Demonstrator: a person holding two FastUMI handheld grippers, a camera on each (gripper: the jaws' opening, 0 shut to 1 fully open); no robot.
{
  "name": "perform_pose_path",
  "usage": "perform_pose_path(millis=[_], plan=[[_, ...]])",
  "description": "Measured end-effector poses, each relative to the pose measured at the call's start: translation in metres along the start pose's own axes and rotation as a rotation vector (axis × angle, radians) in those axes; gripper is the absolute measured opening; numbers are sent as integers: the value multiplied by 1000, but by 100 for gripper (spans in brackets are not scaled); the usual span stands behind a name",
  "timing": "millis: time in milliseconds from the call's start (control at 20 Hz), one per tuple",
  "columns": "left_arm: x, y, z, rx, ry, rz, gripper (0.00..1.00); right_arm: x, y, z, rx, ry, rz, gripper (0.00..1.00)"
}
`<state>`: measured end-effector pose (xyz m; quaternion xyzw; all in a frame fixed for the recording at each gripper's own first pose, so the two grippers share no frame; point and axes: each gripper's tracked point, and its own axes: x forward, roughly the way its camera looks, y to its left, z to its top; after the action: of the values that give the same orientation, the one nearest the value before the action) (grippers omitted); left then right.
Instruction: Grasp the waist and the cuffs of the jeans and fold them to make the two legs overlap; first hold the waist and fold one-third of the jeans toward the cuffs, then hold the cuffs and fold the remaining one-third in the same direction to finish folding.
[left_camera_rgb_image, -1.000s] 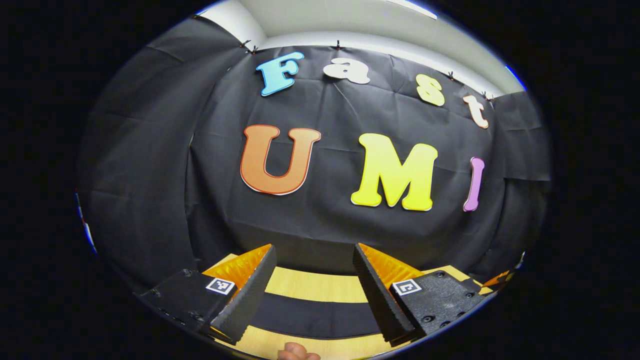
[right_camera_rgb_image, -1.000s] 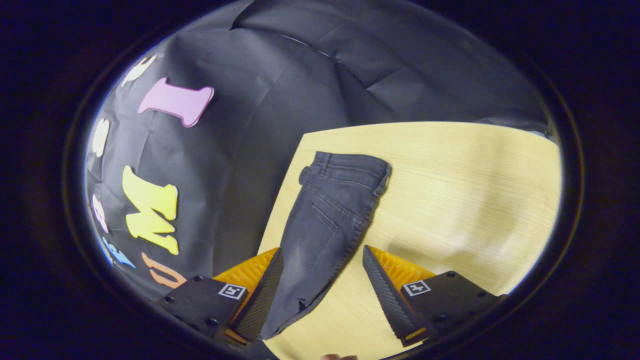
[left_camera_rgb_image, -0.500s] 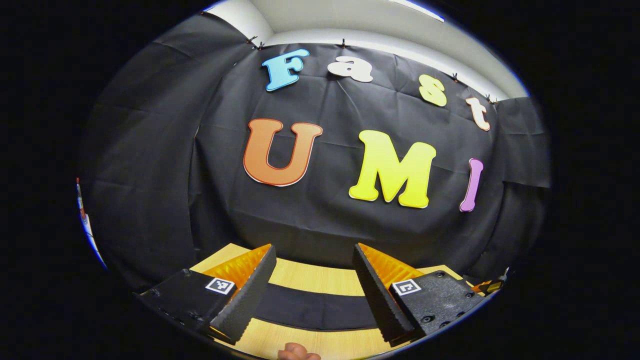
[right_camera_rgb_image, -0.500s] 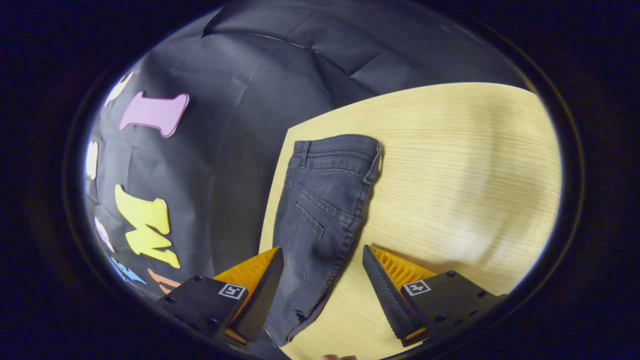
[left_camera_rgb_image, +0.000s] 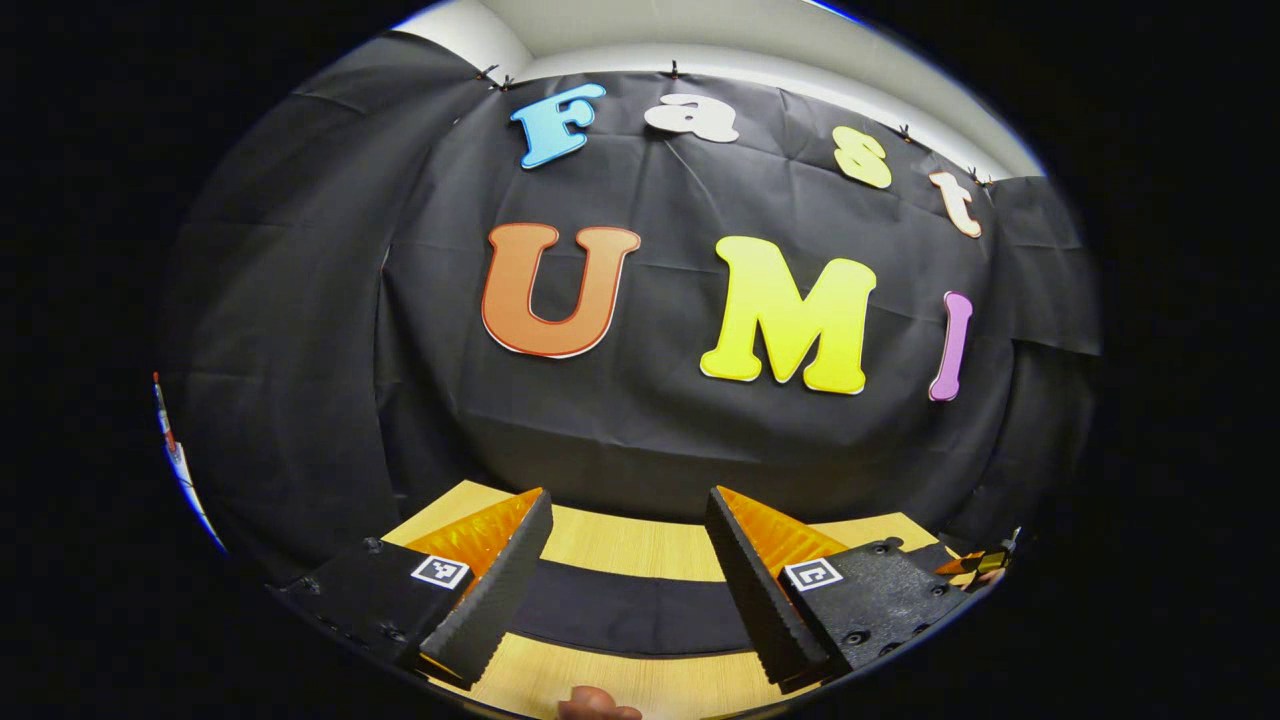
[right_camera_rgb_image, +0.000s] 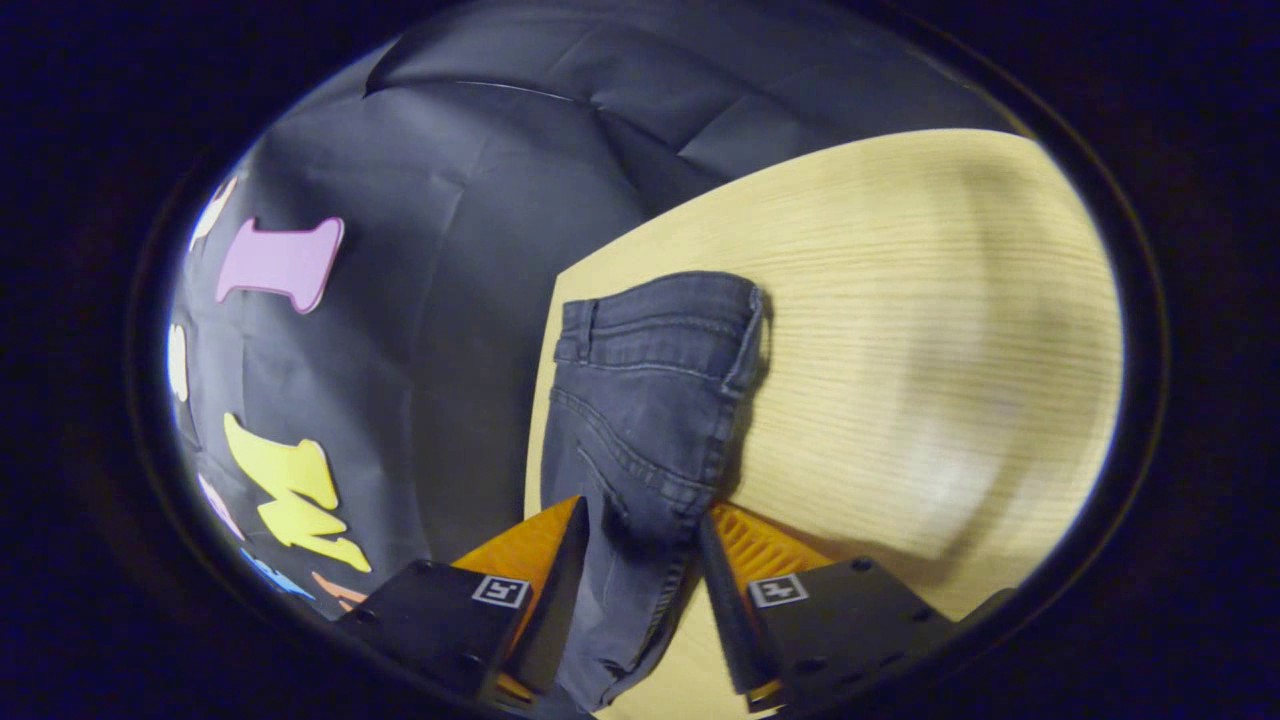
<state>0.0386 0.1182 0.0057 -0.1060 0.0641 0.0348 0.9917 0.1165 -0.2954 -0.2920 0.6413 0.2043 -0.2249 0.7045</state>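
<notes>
On table (right_camera_rgb_image: 900, 330), right claw (right_camera_rgb_image: 640, 590) narrowed around jeans (right_camera_rgb_image: 650, 400), grip unconfirmed; left claw (left_camera_rgb_image: 620, 590) stays released.

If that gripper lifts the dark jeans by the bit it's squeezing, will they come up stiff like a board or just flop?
Probably flop: the jeans lie flat and already bunch where the right gripper closes around them. They look like thick denim with heavy seams, so likely weighty enough to hang straight down. The weave seems rough, so slipping out looks unlikely.
</notes>
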Motion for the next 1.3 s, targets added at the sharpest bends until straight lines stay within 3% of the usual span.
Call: perform_pose_path(millis=[150,200,250,400,450,500,800,850,1050,1200,1300], plan=[[3,0,-2,5,14,-1,98,2,-2,0,-48,-39,-7,24],[3,-1,-2,6,15,1,99,-3,-3,3,-76,-57,-26,20],[3,-1,-3,5,17,2,99,1,-3,0,-109,-69,-45,7],[3,0,-3,2,19,5,98,-4,1,0,-248,-101,-83,7],[3,0,-6,-1,28,6,98,-7,4,-1,-299,-106,-88,2],[2,-1,-8,-2,34,7,98,-10,7,0,-342,-117,-89,7],[-9,3,-14,9,47,12,99,-29,34,0,-645,-184,-98,6],[-11,5,-15,5,49,12,99,-31,39,-2,-709,-197,-99,2],[-17,11,-17,-10,53,23,99,-39,60,-8,-923,-229,-88,7],[-23,15,-17,-16,53,26,99,-45,74,-13,-1050,-254,-76,2],[-27,18,-16,-20,53,25,99,-48,79,-18,-1130,-273,-74,7]])
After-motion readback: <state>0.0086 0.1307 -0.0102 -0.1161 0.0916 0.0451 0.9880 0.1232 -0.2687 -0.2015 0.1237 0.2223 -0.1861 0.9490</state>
